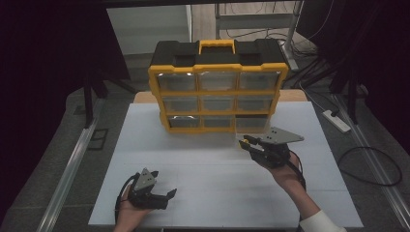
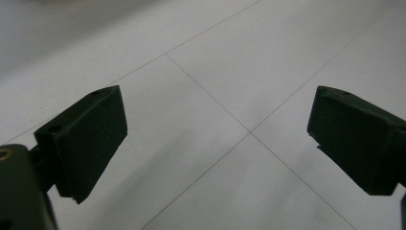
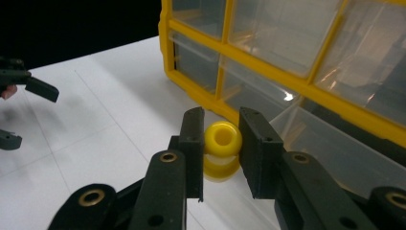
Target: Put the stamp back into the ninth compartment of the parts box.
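Black jaws of the right gripper (image 3: 221, 143) clamp a yellow spool (image 3: 222, 143).

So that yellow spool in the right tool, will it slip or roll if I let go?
The yellow spool looks like hard, glossy plastic, so it probably stays stiff but could slip. Its round flanges suggest it may roll on the white table if released sideways.

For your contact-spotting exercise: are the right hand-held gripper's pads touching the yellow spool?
Touching. In the right gripper view, the right hand-held gripper has both pads pressed flat against the yellow spool, with no gap on either side.
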`<move>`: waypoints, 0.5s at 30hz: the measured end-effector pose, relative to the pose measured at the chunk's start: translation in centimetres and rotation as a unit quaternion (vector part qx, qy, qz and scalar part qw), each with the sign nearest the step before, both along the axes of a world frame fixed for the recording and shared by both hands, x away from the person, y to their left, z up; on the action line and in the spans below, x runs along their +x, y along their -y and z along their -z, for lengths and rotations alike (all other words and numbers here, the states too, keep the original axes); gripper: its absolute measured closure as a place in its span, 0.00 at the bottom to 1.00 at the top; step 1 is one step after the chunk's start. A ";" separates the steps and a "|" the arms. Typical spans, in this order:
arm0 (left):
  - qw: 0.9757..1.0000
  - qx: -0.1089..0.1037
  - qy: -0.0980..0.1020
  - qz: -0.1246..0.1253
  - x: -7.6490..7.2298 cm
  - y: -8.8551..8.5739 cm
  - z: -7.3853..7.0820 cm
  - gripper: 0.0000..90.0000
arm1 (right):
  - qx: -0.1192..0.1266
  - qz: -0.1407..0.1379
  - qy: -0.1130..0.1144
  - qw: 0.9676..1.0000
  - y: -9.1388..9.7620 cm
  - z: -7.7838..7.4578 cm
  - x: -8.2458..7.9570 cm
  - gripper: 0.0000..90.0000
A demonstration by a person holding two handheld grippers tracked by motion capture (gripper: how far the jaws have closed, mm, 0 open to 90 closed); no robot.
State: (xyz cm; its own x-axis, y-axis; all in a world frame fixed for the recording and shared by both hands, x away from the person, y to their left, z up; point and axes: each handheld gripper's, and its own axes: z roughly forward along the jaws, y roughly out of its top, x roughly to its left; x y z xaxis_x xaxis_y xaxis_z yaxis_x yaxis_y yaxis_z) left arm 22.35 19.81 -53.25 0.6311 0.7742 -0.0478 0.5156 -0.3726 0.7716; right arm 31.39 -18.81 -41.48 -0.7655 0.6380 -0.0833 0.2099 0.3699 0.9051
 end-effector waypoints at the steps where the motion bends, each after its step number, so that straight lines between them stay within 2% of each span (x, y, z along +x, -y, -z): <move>1: 1.000 0.000 0.000 0.000 0.0 0.0 0.0 0.07 | 0.002 0.000 0.001 1.000 0.1 -0.1 0.0 0.80; 15: 1.000 0.003 0.000 0.001 0.0 0.0 0.0 0.07 | 0.024 0.016 0.017 0.999 1.4 -1.6 0.3 0.80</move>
State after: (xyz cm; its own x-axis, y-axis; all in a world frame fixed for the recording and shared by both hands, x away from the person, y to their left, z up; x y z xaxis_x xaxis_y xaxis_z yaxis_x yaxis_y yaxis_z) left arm 22.35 19.77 -53.27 0.6320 0.7737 -0.0433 0.5153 -0.3779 0.7692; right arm 31.67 -20.20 -39.90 -0.7414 0.6665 -0.0782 0.1891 0.3193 0.9286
